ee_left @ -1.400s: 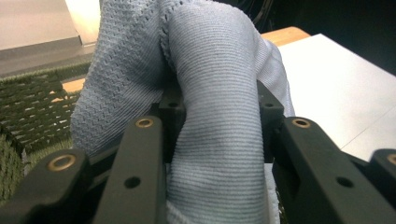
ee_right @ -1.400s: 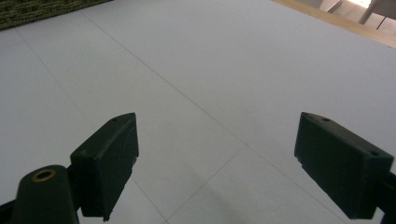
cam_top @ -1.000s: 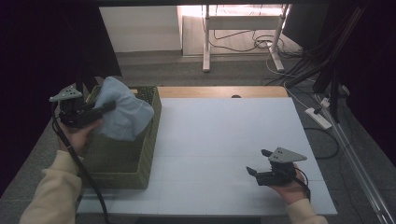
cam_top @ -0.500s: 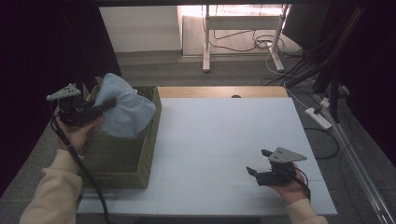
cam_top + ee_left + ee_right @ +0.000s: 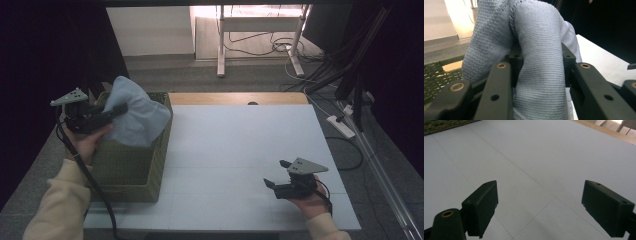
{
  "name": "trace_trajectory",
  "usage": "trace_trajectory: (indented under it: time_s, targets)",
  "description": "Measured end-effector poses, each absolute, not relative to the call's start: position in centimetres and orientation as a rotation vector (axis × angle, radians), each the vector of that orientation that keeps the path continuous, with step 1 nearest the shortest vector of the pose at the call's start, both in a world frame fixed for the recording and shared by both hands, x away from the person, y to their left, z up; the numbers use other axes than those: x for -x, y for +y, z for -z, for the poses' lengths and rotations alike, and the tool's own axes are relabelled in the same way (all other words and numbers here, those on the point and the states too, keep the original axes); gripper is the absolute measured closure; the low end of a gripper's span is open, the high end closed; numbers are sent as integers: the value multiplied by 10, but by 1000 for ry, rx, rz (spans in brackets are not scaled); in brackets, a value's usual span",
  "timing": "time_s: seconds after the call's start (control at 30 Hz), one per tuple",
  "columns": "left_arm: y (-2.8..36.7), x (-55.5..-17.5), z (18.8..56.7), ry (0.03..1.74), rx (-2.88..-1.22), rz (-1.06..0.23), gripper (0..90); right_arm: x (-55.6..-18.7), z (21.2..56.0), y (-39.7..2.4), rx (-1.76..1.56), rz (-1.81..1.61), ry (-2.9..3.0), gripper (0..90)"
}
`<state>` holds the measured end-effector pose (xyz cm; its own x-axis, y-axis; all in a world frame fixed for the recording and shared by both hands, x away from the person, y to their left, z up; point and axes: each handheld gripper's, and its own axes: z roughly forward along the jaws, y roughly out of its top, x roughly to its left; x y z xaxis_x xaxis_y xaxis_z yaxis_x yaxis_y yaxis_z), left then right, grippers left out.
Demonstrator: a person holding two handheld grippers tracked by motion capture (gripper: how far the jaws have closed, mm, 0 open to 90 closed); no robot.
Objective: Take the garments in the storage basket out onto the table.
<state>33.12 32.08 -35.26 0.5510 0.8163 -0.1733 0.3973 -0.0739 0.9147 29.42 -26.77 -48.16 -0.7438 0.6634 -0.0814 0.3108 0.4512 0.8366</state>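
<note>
Left gripper view: your left gripper (image 5: pixel 540 82) is clamped on a fold of ribbed, pale blue knit cloth (image 5: pixel 541 50) | cloth bulges above the woven green basket (image 5: pixel 131 170) | your right gripper (image 5: pixel 281 176), jaws apart, rests on the smooth white table (image 5: pixel 240 145), well apart from the basket.

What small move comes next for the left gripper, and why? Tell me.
Probably carry the cloth sideways out over the bare table and lower it there. The left gripper is shut on a fold of it, and the cloth hangs raised above the basket, partly over its rim. The right gripper rests open on the table, free to help spread it.
</note>
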Motion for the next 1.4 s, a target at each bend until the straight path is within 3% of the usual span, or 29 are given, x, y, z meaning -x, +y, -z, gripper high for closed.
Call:
trace_trajectory:
  time_s: [1.4]
  targets:
    - [288,-330,346,930,-1696,-437,647,-295,483,-268,-820,-1206,2312,140]
